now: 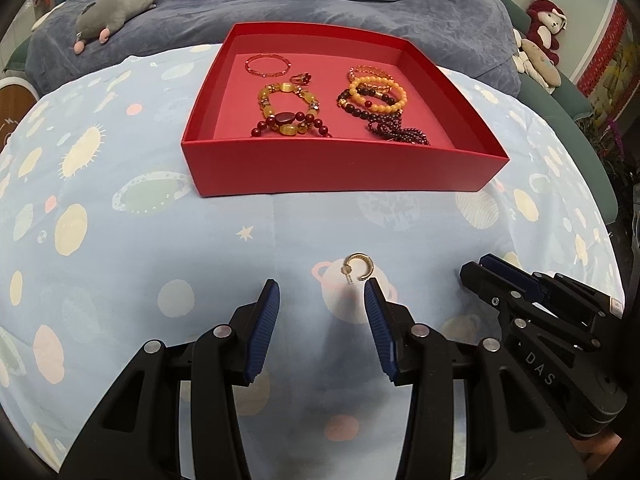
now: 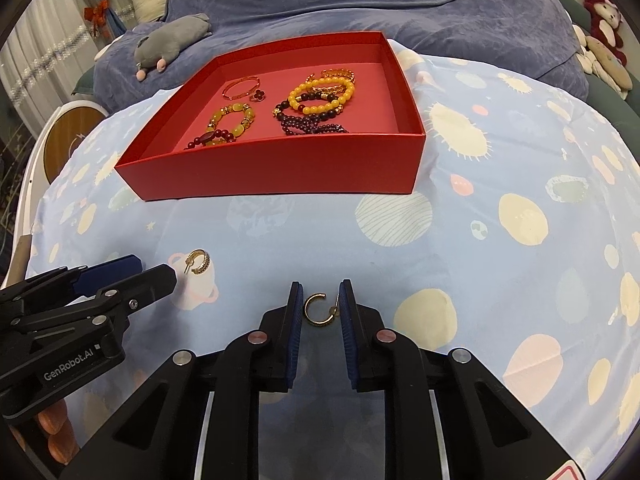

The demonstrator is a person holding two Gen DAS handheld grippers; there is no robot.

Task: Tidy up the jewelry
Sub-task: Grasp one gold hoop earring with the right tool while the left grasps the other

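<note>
The left gripper (image 1: 322,296) is held low over the pale blue planet-print bedsheet (image 1: 160,240), fingers level and pointing toward the red rectangular cardboard box (image 1: 340,168). Its jaws are spread wide and grip nothing. A gold hoop earring with a post (image 1: 357,267) lies on the sheet just ahead of the right fingertip, apart from it.

The right gripper (image 2: 321,300) sits alongside, also low and level. Its jaws are partly closed around a second gold hoop earring (image 2: 319,310); the post touches the right pad, the left pad stands clear. The box holds beaded bracelets (image 1: 372,100), a thin bangle (image 1: 267,65) and a ring (image 1: 301,78).
</note>
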